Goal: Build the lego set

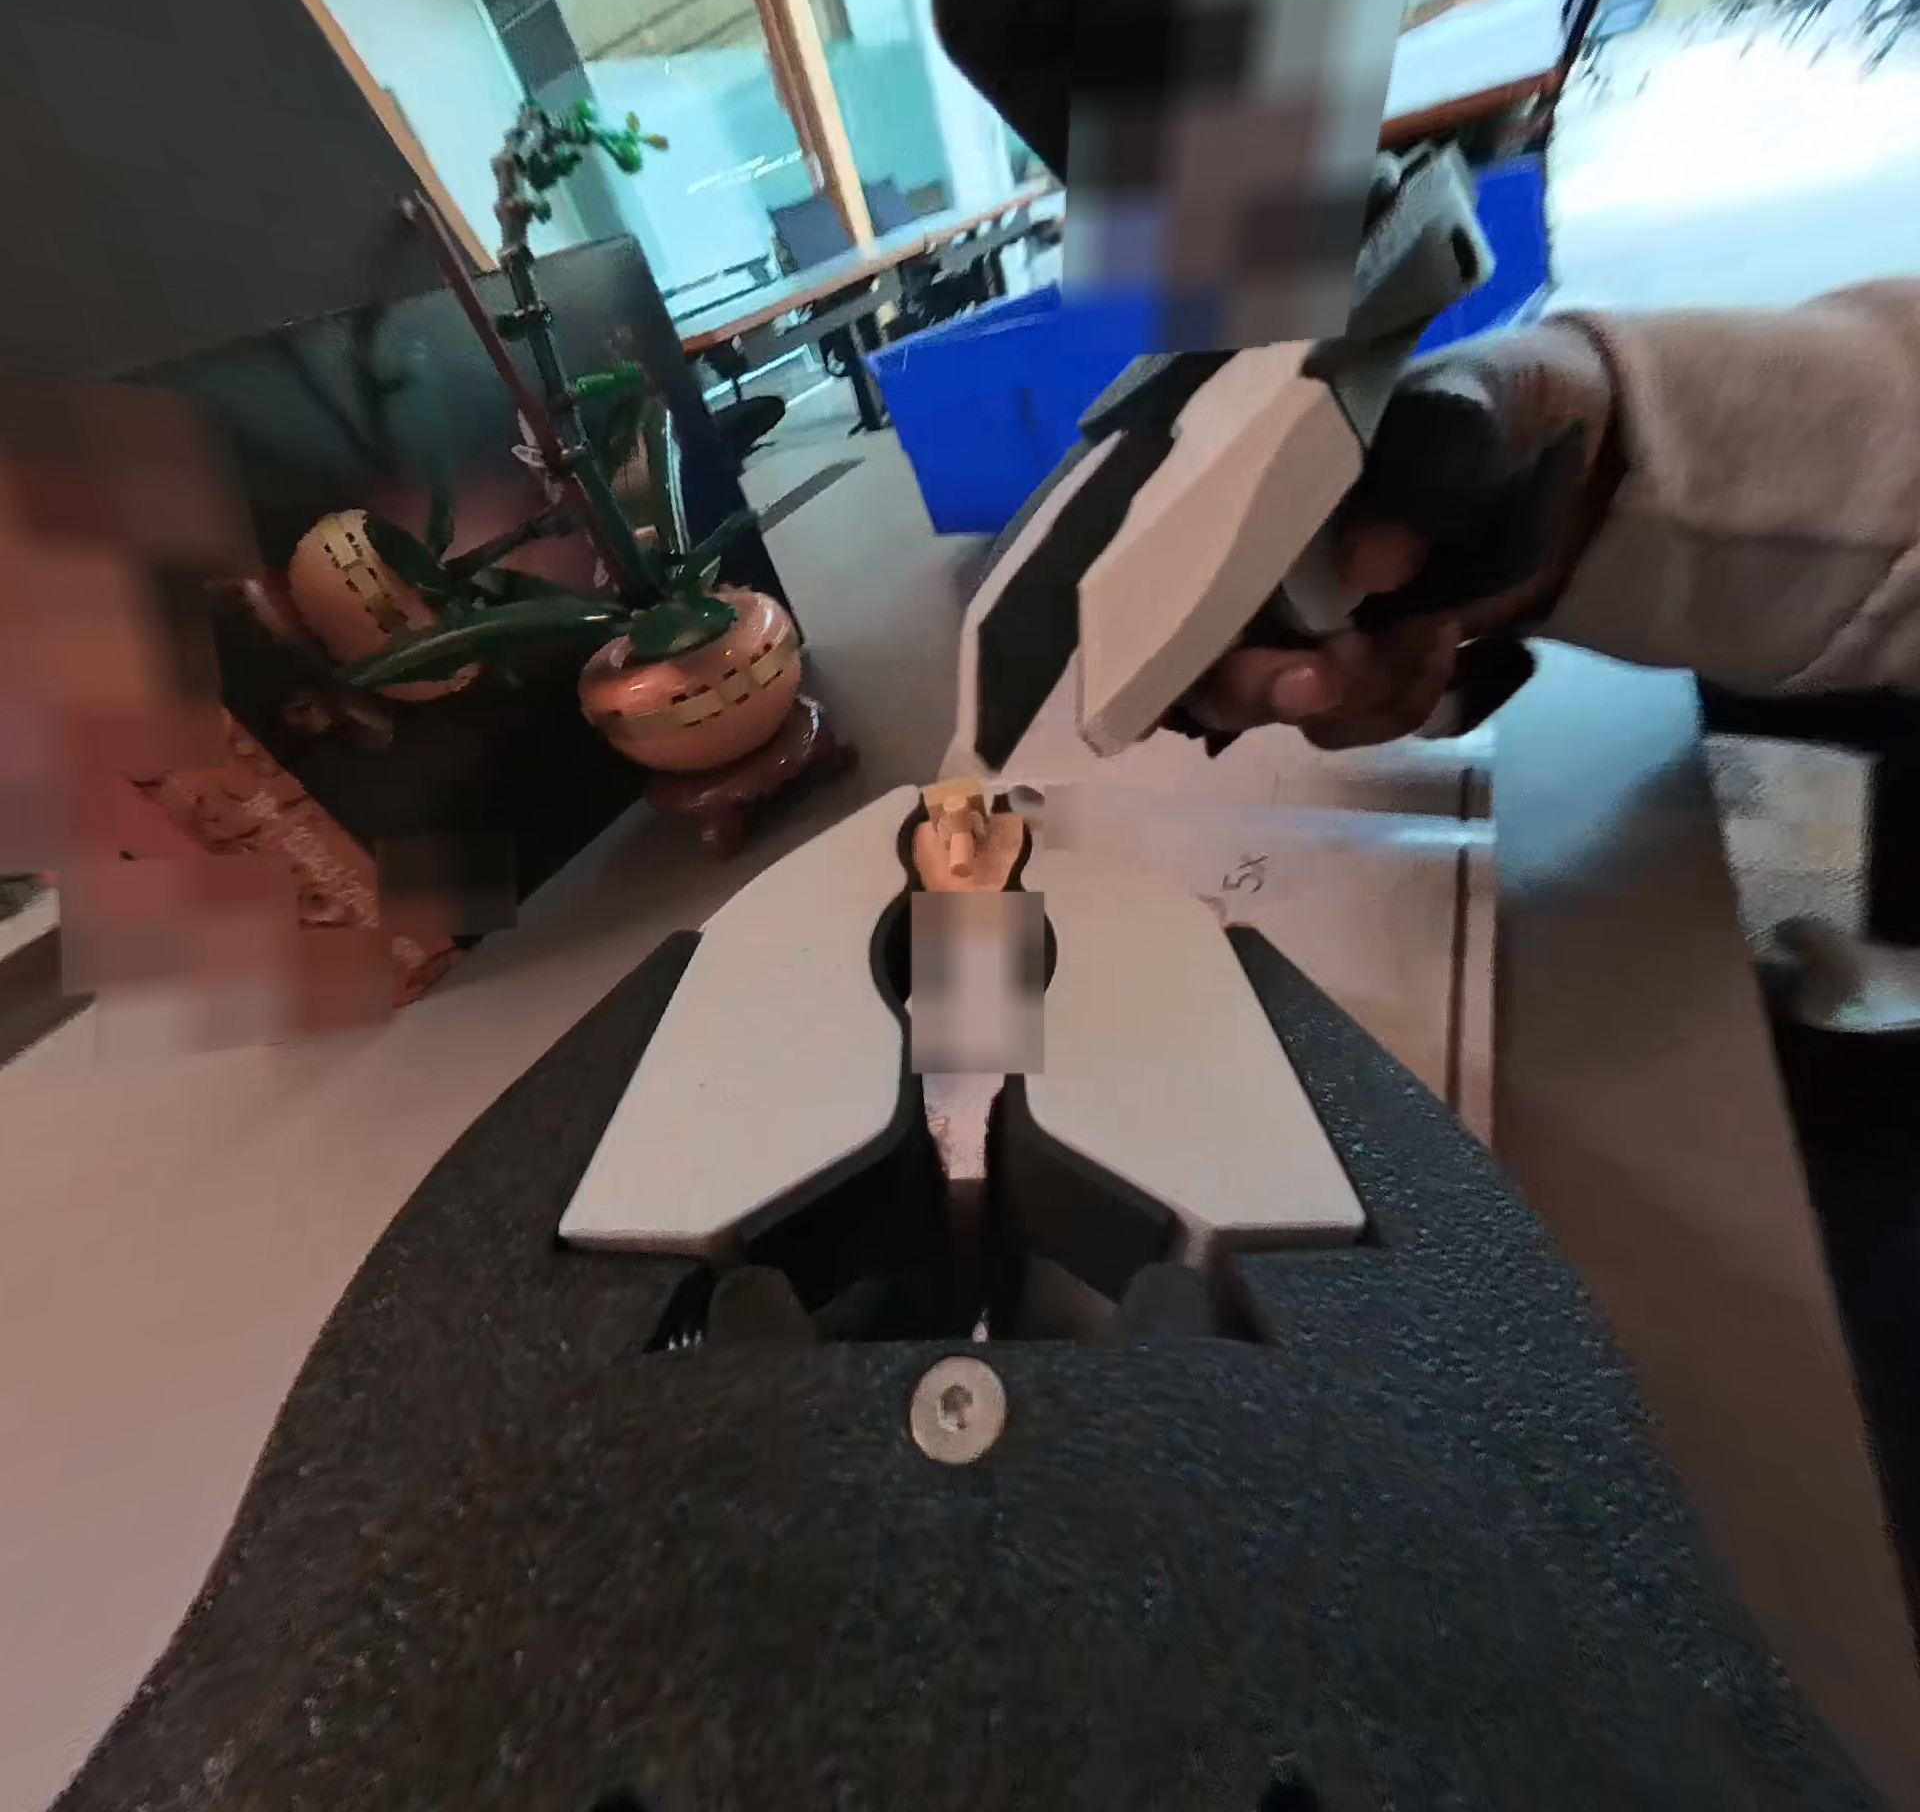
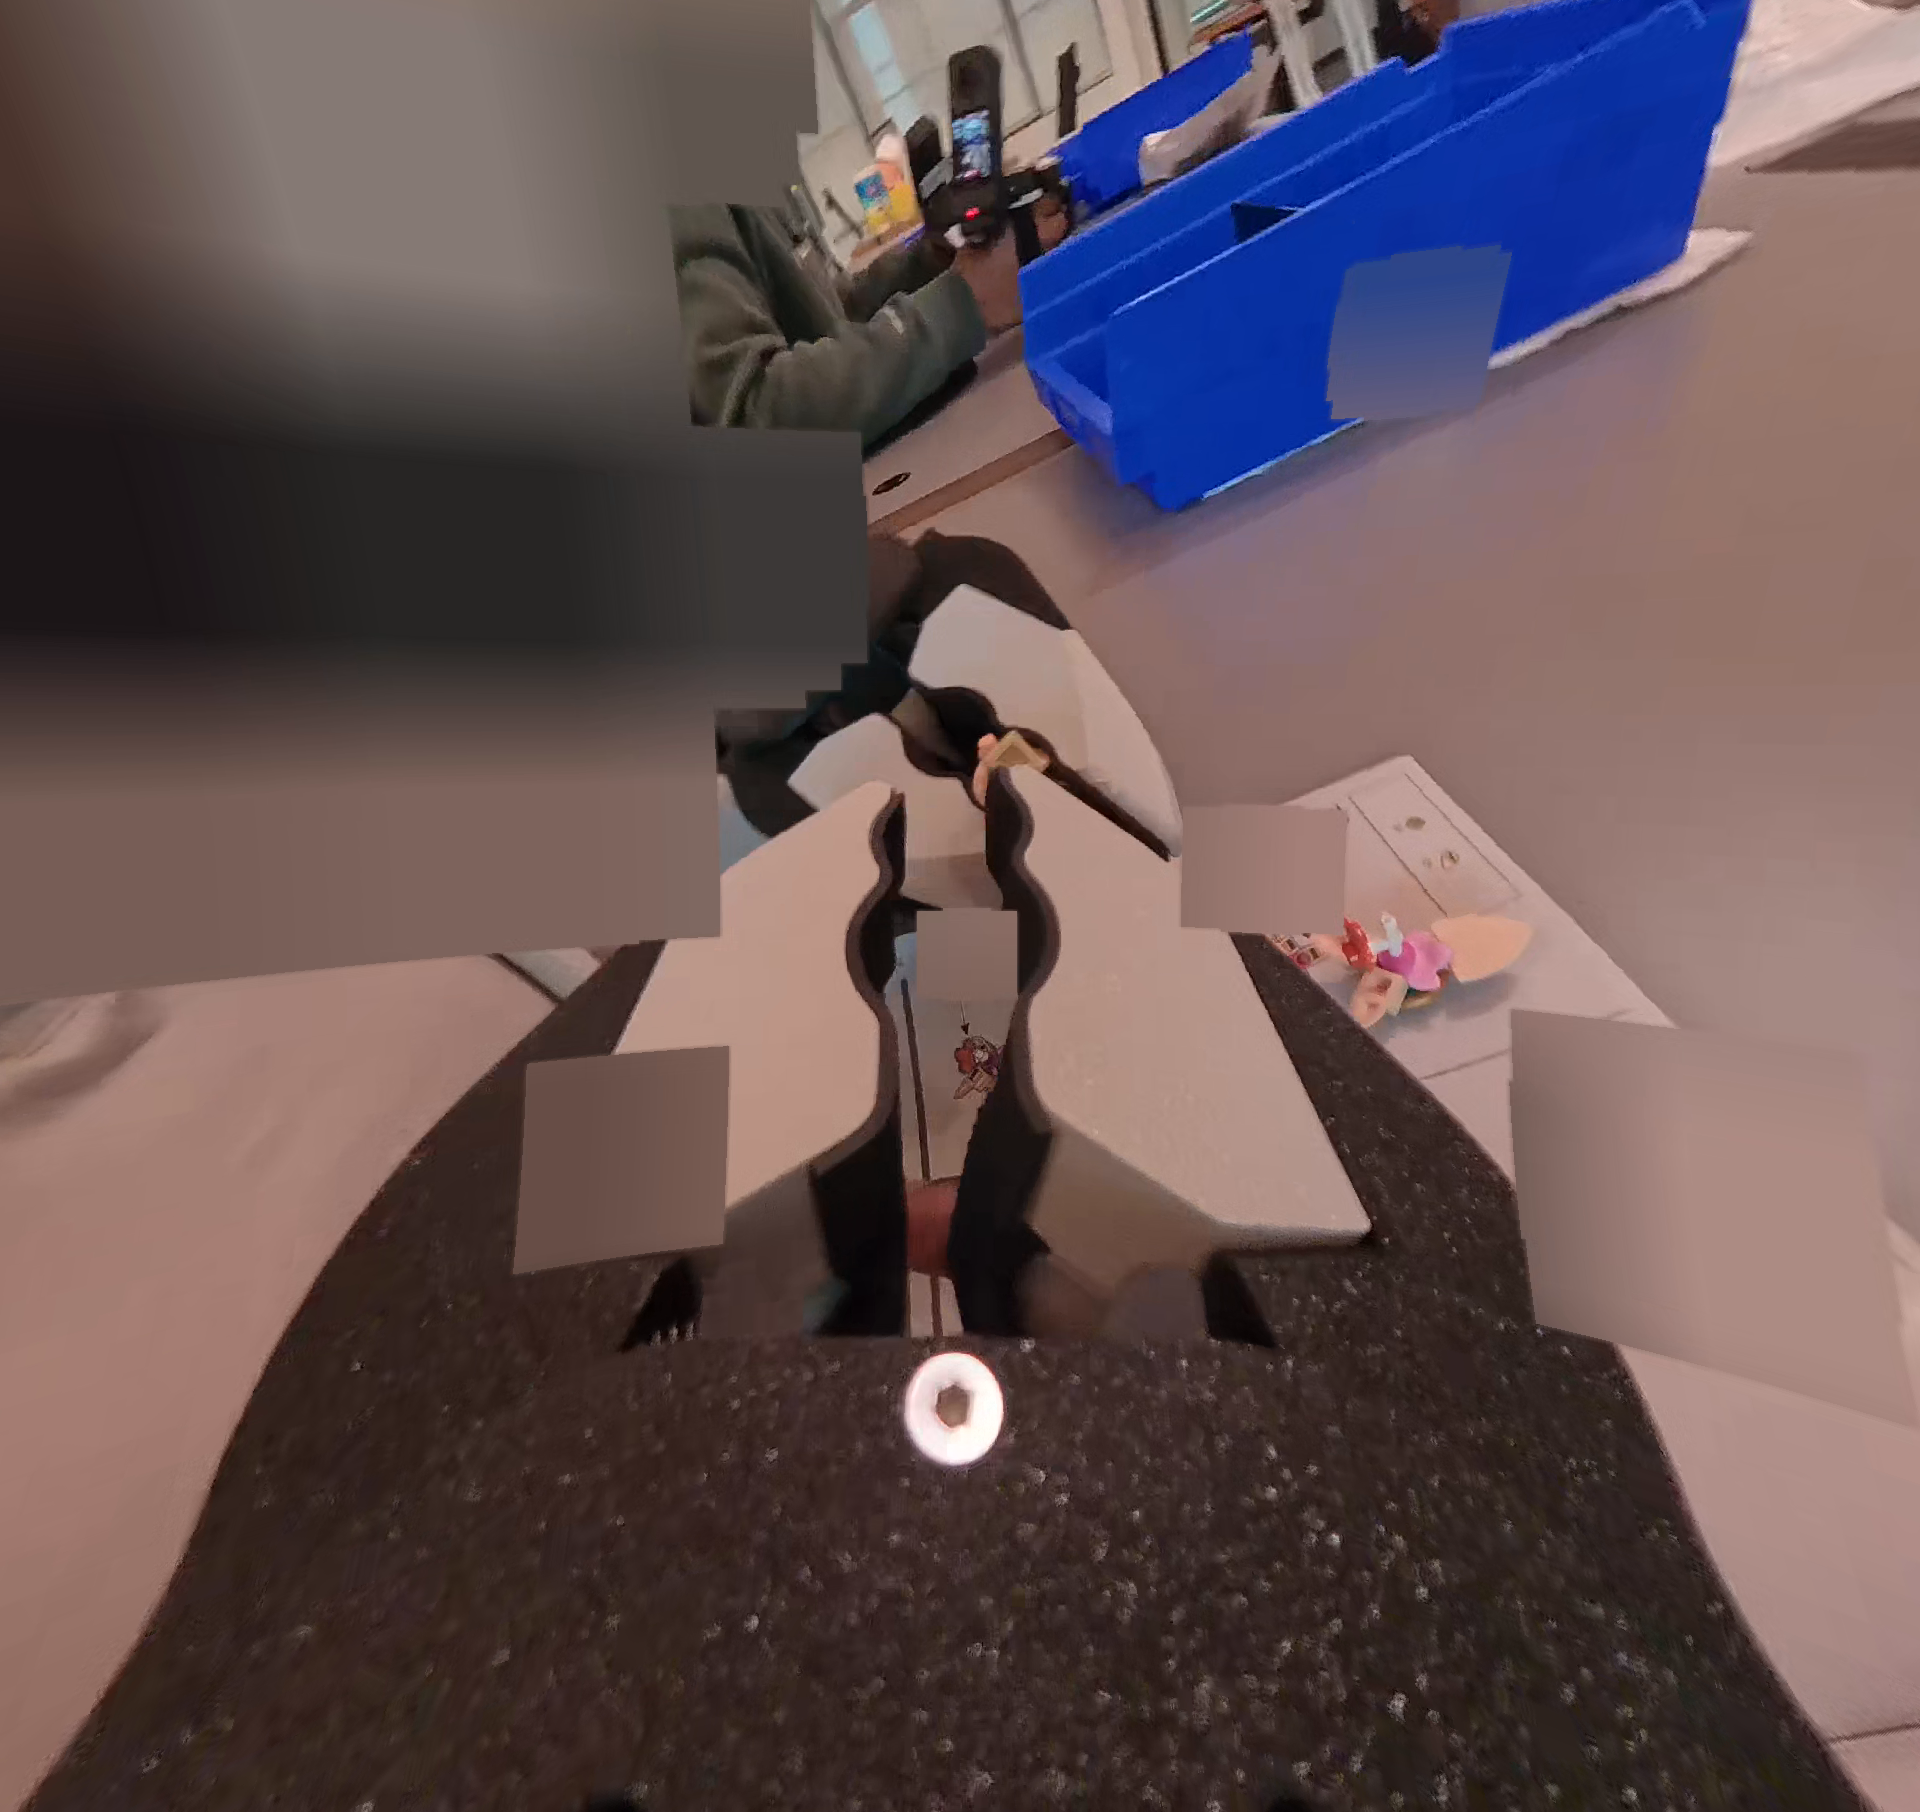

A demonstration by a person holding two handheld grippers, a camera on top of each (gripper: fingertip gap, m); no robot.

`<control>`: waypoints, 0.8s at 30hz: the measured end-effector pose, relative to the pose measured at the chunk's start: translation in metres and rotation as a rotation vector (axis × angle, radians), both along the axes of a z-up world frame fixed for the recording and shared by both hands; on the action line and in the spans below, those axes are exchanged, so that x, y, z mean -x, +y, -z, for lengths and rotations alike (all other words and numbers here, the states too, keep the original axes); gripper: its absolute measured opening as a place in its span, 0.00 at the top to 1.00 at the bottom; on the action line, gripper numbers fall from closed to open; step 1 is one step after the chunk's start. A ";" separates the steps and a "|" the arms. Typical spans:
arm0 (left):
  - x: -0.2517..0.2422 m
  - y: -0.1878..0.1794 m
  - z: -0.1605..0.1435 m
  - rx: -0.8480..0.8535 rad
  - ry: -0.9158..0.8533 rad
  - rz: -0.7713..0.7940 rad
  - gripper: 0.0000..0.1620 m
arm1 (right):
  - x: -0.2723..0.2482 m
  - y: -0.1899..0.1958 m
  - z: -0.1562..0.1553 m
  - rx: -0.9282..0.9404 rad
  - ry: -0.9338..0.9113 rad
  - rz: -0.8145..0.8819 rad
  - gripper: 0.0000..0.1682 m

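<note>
Left gripper (image 1: 961, 832) fingers (image 1: 810, 941) pinching tan piece (image 1: 954, 832), right gripper (image 2: 940, 806) touching

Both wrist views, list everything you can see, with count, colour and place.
Small tan lego piece: one, tan, pinched at the left gripper's tips, above the table.
Built lego orchid in a ribbed pot: one, pink pot, green leaves, far left on the table.
Plastic storage bins: at least two, blue, far side of the table.
Loose lego cluster: one small pile, pink, red and tan, on a sheet right of the right gripper.
Grey table: one, under everything.
Seated person's green sleeve: one, behind the bins.
Left gripper: white fingers, shut on the tan piece.
Right gripper: white fingers, open, tips at that piece.
Hand: one, gripping the right gripper's handle.
</note>
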State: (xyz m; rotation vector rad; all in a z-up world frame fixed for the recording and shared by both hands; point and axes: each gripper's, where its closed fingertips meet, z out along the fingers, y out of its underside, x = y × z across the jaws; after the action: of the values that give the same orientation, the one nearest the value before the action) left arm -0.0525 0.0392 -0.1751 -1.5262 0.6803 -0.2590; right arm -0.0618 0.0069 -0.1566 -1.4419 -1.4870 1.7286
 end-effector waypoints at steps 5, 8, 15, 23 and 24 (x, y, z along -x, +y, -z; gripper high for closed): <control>-0.012 -0.013 -0.004 0.070 -0.135 0.187 0.94 | -0.004 0.005 -0.007 -0.420 -0.022 -0.042 0.92; -0.016 -0.019 -0.004 0.097 -0.153 0.247 0.94 | -0.003 -0.003 -0.008 -0.616 -0.065 -0.152 0.91; -0.027 -0.025 0.007 0.127 -0.061 0.300 0.94 | 0.002 -0.010 0.000 -0.609 -0.134 -0.302 0.93; -0.027 -0.027 0.007 0.135 -0.069 0.315 0.94 | -0.001 -0.010 0.010 -0.549 -0.149 -0.328 0.94; -0.027 -0.027 0.007 0.137 -0.070 0.315 0.94 | -0.002 -0.011 0.010 -0.532 -0.144 -0.336 0.95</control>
State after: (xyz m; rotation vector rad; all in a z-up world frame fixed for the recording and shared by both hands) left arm -0.0256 0.0125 -0.1819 -1.5280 0.8614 -0.6047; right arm -0.0602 -0.0037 -0.1666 -1.0945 -2.1615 1.2596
